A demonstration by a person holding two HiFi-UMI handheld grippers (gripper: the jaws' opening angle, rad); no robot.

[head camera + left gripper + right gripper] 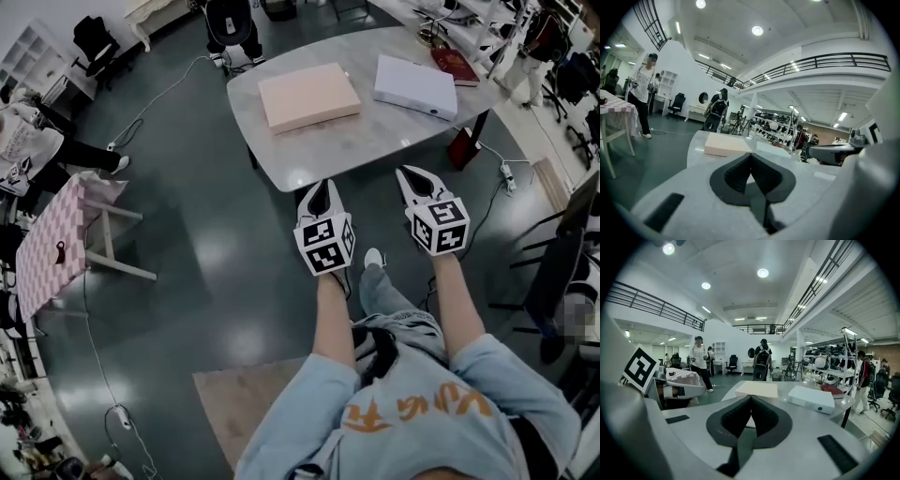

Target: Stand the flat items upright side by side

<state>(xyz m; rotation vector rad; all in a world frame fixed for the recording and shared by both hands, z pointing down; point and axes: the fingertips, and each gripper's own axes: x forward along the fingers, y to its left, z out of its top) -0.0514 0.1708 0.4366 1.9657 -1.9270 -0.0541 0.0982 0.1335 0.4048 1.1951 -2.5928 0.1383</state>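
Nearest, held out low over the dark floor (234, 281) in front of the knees: the left gripper (320, 187) and, just to its right, the right gripper (408, 175), side by side but apart, both short of the near edge of the counter (375, 141). Jaws of the left gripper pressed together tip to tip, gripping nothing. Same on the right gripper: jaws shut, empty between the pads. Seen from the left gripper view, closed pads (740, 171) aimed at the counter's near edge; from the right gripper view, closed pads (763, 413) likewise.

Farther out, lying flat on the counter: a beige box (308, 96) on the left half, a white box (415, 86) to its right, the two apart and neither upright. Beyond the white box, near the far right corner, a red book (456, 66), also flat.

Off to the left on the floor, well apart from the counter, a small table with a pink checked cloth (52, 244).
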